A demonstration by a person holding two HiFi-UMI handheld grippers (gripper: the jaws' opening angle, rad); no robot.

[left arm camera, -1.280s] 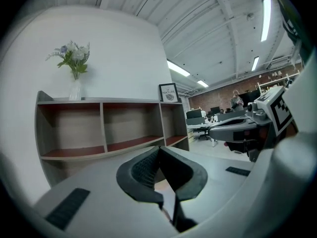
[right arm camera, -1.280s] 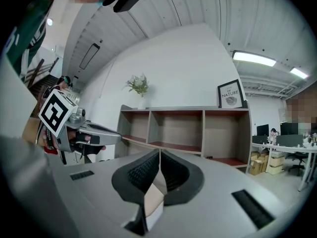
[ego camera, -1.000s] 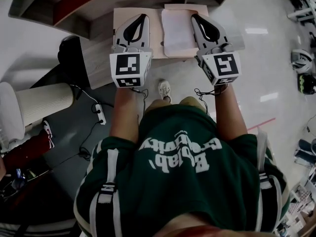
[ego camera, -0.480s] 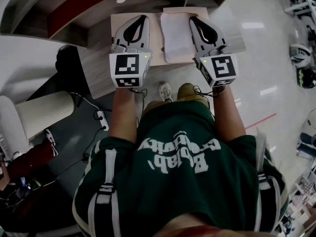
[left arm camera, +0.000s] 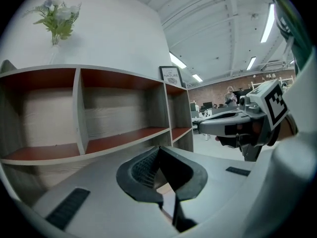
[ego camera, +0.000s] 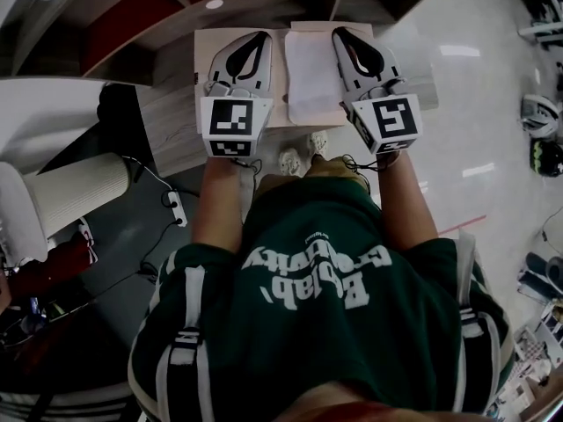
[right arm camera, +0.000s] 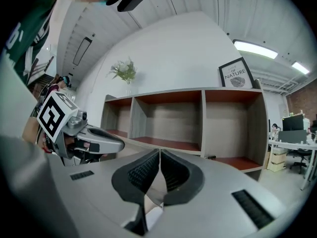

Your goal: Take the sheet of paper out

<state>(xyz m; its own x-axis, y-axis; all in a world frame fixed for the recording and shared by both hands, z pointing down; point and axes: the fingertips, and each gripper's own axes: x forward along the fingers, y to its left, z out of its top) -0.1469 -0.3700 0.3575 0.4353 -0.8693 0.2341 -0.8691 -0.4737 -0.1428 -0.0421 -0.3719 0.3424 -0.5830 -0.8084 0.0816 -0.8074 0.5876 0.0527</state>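
Moved forward over surface [ego camera: 171, 130]: left tool [ego camera: 258, 35], right tool [ego camera: 338, 33], flanking sheet [ego camera: 312, 77] | both closed tight, nothing held | next (judgement): part one, pinch sheet's near edge, draw out level

Dim, sharp footage; fisheye-warped, vignetted edges

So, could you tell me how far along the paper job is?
Nothing looks done yet: the white sheet lies flat on the tan surface. In hand: nothing; the left gripper and right gripper are both shut and empty, one on each side of the sheet. Left to do: grip the sheet and take it out.
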